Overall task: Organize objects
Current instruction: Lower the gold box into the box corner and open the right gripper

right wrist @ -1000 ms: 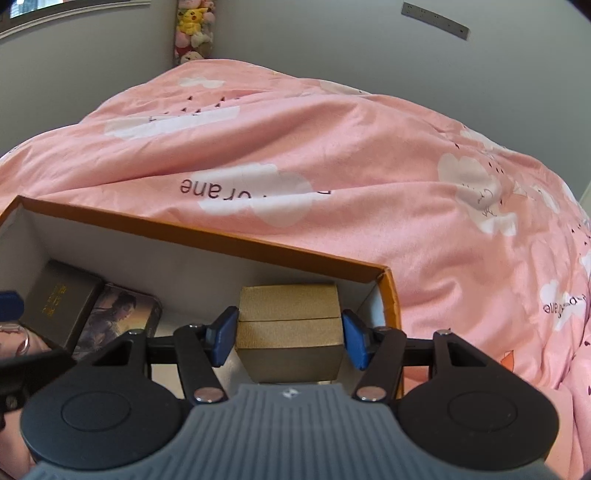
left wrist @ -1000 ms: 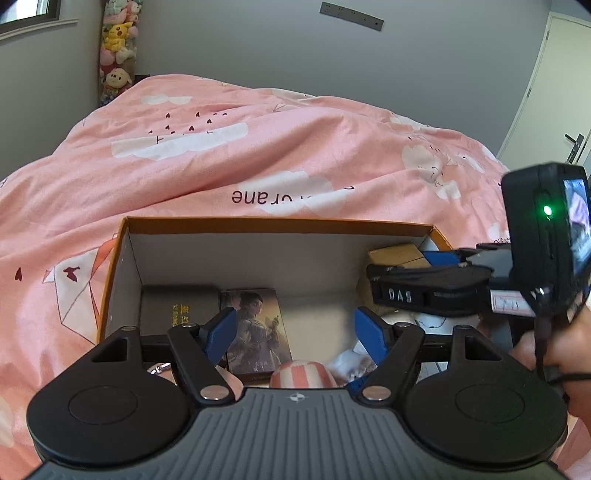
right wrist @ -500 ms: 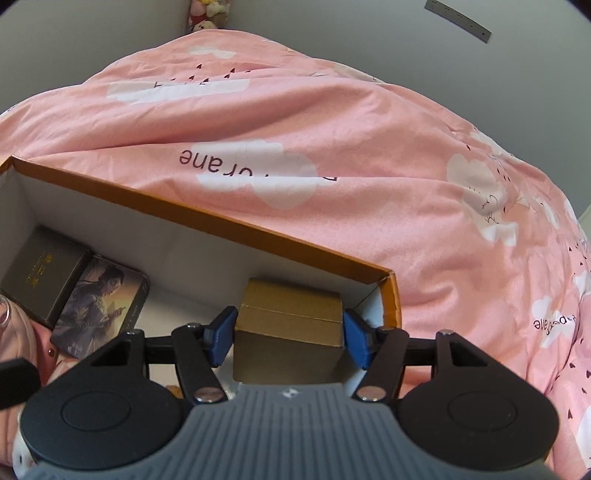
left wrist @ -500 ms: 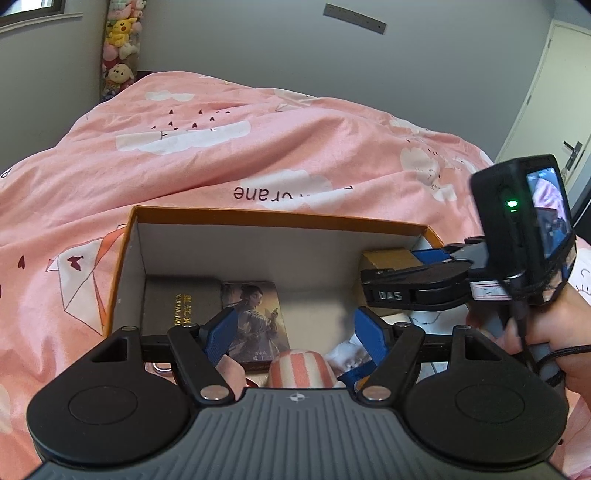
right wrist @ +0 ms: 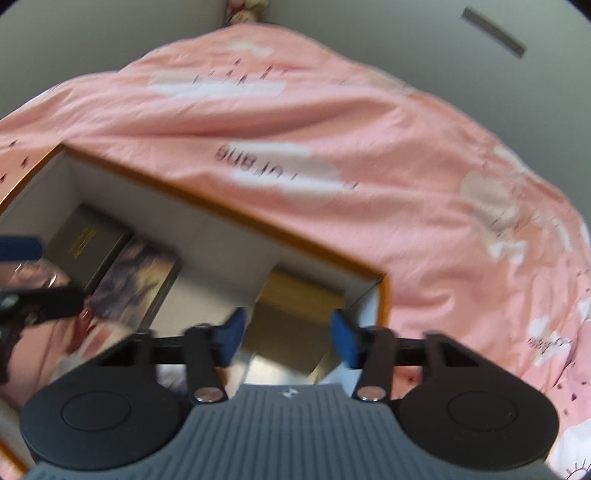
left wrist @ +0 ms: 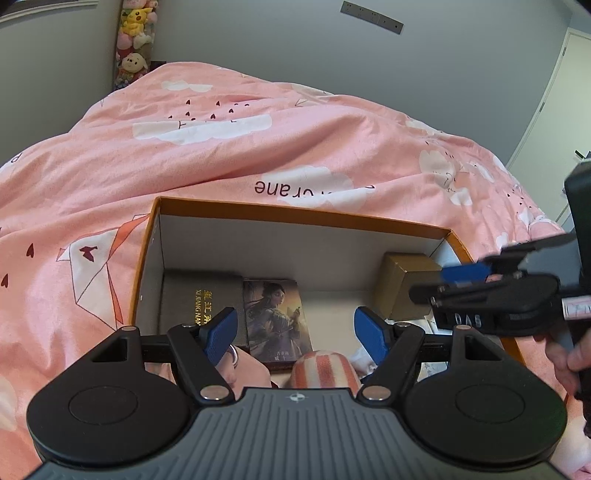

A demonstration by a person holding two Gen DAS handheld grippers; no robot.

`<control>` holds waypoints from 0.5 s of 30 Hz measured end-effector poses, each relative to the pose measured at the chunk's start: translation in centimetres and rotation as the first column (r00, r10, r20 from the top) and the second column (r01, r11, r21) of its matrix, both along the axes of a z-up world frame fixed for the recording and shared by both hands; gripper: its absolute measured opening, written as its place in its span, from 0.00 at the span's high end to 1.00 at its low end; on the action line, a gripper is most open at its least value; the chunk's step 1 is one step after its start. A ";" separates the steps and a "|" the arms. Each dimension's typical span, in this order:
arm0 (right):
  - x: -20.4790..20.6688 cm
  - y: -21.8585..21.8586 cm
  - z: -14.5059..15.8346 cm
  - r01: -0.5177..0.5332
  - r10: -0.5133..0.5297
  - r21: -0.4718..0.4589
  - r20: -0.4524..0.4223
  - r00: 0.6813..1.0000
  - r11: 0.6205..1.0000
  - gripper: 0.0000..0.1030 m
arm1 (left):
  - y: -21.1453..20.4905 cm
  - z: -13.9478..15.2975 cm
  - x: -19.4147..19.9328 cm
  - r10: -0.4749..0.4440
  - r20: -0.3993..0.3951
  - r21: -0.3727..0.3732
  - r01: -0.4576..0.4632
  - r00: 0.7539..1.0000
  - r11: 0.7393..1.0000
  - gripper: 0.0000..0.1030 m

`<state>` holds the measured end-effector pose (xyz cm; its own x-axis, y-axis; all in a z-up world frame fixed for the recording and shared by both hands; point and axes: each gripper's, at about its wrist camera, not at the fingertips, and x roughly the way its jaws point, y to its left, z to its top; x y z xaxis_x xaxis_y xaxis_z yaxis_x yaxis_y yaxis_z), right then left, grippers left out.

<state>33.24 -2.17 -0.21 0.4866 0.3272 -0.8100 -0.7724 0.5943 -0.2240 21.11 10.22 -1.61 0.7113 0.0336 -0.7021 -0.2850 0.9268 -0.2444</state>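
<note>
An open orange-rimmed box [left wrist: 295, 212] [right wrist: 221, 206] with white inner walls lies on the pink duvet. Inside are a dark box with gold lettering [left wrist: 199, 295], a card box with a painted figure [left wrist: 277, 317] and a gold-brown box [left wrist: 402, 284] [right wrist: 295, 321] in the right corner. My left gripper [left wrist: 297, 332] is open over the box's near side, above a pink-and-white striped item [left wrist: 325, 373]. My right gripper [right wrist: 286, 338] is open, its blue pads apart from the gold-brown box's sides; the right wrist view is blurred.
The pink duvet [left wrist: 258, 147] with white clouds covers the bed around the box. Plush toys [left wrist: 135, 33] stand at the back wall. A door [left wrist: 561, 92] is at the right. The right gripper's body [left wrist: 509, 295] reaches in over the box's right edge.
My right gripper has let go of the gold-brown box, which now rests in the box's right corner, and has pulled back. My left gripper has risen slightly and stays open.
</note>
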 end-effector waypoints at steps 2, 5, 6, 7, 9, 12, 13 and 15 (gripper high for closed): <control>-0.2 0.0 -0.6 -0.008 0.006 -0.028 -0.045 0.999 1.000 0.74 | 0.0 0.0 -0.1 -0.001 0.001 -0.004 0.001 1.000 1.000 0.19; -0.1 0.2 -1.6 -0.002 -0.002 -0.062 -0.074 0.997 0.998 0.85 | 0.0 0.0 -0.1 -0.007 0.001 -0.010 0.007 1.000 1.000 0.19; 0.1 0.3 -2.0 0.006 -0.011 -0.074 -0.074 0.997 0.997 0.86 | -0.1 0.0 -0.1 -0.008 0.000 -0.012 0.008 1.000 1.000 0.19; 0.4 0.4 -2.4 0.011 -0.018 -0.085 -0.082 0.996 0.996 0.87 | -0.1 -0.1 0.0 -0.010 -0.002 -0.012 0.010 1.000 1.000 0.19; 0.8 0.8 -3.2 0.006 -0.019 -0.106 -0.119 0.993 0.994 0.88 | -0.1 -0.3 0.0 -0.012 -0.006 -0.011 0.012 1.000 1.000 0.19; 1.2 1.2 -3.9 0.014 -0.029 -0.115 -0.124 0.992 0.993 0.89 | -0.1 -0.4 0.0 -0.014 -0.012 -0.011 0.013 1.000 1.000 0.19; 1.3 1.3 -4.1 0.018 -0.032 -0.113 -0.121 0.992 0.993 0.89 | -0.1 -0.5 0.0 -0.016 -0.012 -0.012 0.015 1.000 1.000 0.19; 1.5 1.5 -4.4 0.022 -0.034 -0.112 -0.110 0.993 0.993 0.89 | -0.1 -0.5 -0.1 -0.019 -0.013 -0.017 0.018 1.000 1.000 0.19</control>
